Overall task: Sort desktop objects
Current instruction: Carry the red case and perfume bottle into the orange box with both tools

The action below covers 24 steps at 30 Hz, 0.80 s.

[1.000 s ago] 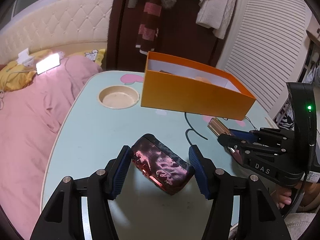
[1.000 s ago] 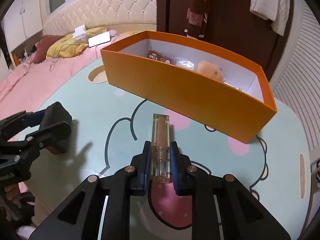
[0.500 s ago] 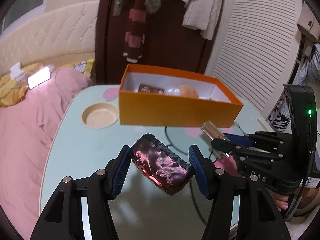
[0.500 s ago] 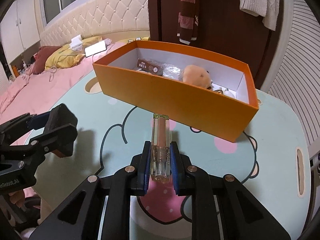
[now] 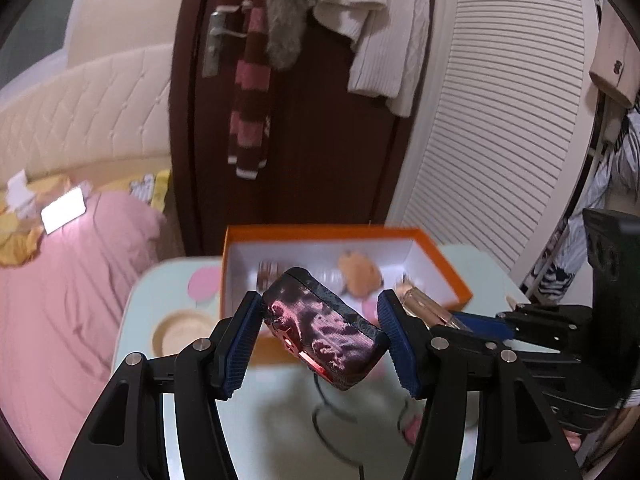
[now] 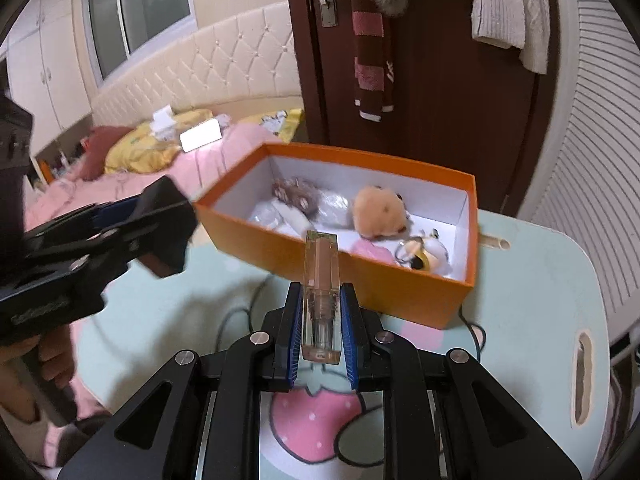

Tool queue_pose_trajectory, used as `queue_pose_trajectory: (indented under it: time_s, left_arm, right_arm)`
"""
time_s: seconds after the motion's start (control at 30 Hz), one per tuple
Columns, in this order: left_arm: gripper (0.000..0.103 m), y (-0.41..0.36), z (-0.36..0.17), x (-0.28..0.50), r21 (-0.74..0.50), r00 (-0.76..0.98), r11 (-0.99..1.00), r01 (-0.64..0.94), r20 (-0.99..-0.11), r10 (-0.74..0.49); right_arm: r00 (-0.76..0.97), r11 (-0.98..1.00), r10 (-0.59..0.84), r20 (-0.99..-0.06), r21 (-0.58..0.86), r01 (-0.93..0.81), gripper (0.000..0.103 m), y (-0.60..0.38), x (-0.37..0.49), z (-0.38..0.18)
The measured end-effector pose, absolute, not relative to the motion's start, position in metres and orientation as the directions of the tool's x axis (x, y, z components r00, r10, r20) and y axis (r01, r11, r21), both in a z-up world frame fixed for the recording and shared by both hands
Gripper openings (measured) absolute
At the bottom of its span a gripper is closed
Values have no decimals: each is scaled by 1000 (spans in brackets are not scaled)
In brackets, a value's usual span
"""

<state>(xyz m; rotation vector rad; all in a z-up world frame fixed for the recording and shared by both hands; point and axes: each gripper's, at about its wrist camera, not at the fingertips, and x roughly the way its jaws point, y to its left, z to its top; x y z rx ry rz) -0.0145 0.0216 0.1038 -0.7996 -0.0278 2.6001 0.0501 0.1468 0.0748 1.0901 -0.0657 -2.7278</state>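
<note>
My left gripper (image 5: 320,340) is shut on a dark pink patterned pouch (image 5: 324,332) and holds it in the air in front of the orange box (image 5: 448,272). My right gripper (image 6: 320,320) is shut on a clear lip gloss tube (image 6: 320,280), held above the table just before the orange box's (image 6: 360,272) near wall. The box holds a tan plush toy (image 6: 378,212), a brown packet (image 6: 294,194), clear wrappers and a keychain (image 6: 420,254). The left gripper also shows in the right wrist view (image 6: 120,232), and the right gripper in the left wrist view (image 5: 520,324).
The light blue cartoon-print table (image 6: 532,304) has a round cup recess (image 5: 180,334) at its left and a slot (image 6: 582,376) at its right. A pink bed (image 5: 60,300) lies to the left. A dark door (image 6: 432,80) with hung clothes stands behind the box.
Both grippers have risen and moved toward the orange box with their objects. The box's inside now shows from above in both views.
</note>
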Motion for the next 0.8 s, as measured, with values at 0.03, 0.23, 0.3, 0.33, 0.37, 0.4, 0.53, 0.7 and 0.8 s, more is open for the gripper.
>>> queue_pose_trajectory:
  time_s: [0.03, 0.23, 0.3, 0.33, 0.37, 0.4, 0.53, 0.7, 0.8]
  left_arm:
    - [59, 24, 106, -22, -131, -751, -914, -384, -531, 392]
    - [59, 37, 102, -66, -131, -743, -916, -379, -547, 386]
    - [59, 41, 97, -79, -136, -734, -916, -377, -559, 385]
    - [59, 42, 95, -83, -139, -730, -916, -376, -565, 385]
    - [59, 43, 92, -87, -143, -725, -916, -375, -570, 386]
    - [59, 43, 89, -91, -147, -720, -916, -373, -577, 386]
    - [59, 44, 81, -103, -159, -708, -919, -361, -594, 381]
    - [61, 41, 76, -108, -161, -720, -931, -327, -596, 356]
    - [78, 40, 73, -110, -150, -725, -937, -314, -599, 339]
  right_arm:
    - [-709, -976, -218, -671, 132, 175, 19, 149, 47, 79]
    - [-744, -985, -170, -647, 116, 125, 19, 160, 12, 91]
    - [-744, -988, -155, -649, 107, 113, 19, 163, -3, 90]
    - [-744, -989, -151, -651, 106, 108, 19, 164, -10, 89]
    - [-742, -989, -146, -654, 104, 103, 19, 166, -16, 87]
    - [-738, -990, -140, -660, 101, 97, 19, 167, -23, 84]
    - [-720, -990, -137, -680, 111, 84, 19, 170, -44, 75]
    - [-712, -992, -129, -690, 93, 90, 19, 171, -55, 65]
    - [-687, -991, -137, -713, 101, 92, 20, 173, -60, 58]
